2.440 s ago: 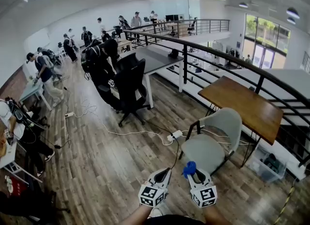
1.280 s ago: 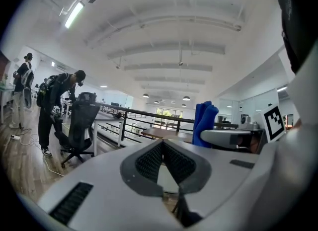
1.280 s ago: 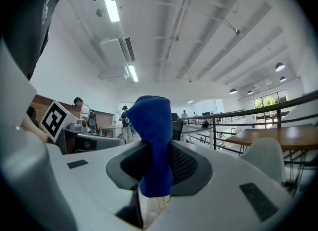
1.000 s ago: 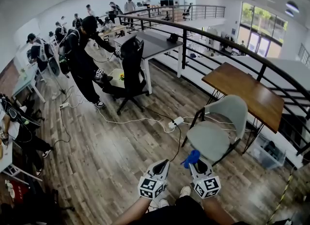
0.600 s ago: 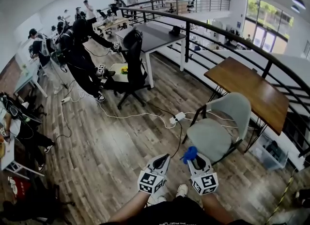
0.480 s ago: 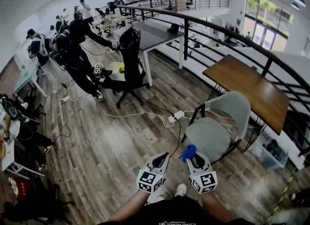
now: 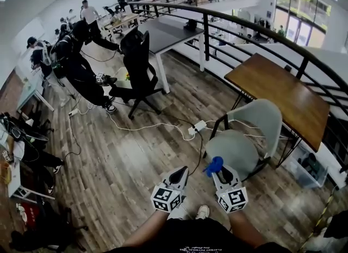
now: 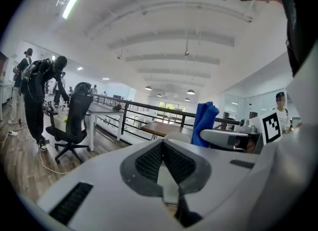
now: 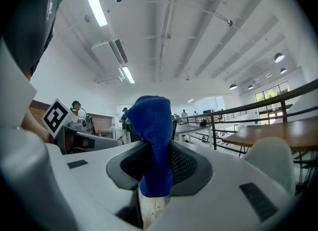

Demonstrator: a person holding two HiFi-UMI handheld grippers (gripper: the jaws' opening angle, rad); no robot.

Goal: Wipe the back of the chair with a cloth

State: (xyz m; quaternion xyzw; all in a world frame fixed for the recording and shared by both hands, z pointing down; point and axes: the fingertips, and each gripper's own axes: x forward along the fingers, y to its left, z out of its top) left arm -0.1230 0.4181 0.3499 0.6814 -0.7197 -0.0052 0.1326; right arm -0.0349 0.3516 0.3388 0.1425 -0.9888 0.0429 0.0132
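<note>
A pale grey-green chair (image 7: 260,120) stands on the wood floor beside a brown table (image 7: 283,102), its seat facing me. My right gripper (image 7: 218,172) is held low, just short of the seat's front edge, shut on a bunched blue cloth (image 7: 213,165). In the right gripper view the cloth (image 9: 154,140) sticks up between the jaws, and the chair's back (image 9: 271,164) shows at the right. My left gripper (image 7: 179,177) hangs beside it over the floor, shut on nothing. The left gripper view shows its pads closed together (image 8: 162,143) and the cloth (image 8: 204,121) to the right.
A black railing (image 7: 255,34) runs behind the table. A white power strip (image 7: 196,127) and cables lie on the floor left of the chair. A black office chair (image 7: 136,67) and a person in black (image 7: 81,69) are farther left. A storage bin (image 7: 310,167) sits under the table.
Both grippers stay low in front of me with the cloth still held. The view has drifted slightly toward the chair. The person in black has moved around the black office chair.
</note>
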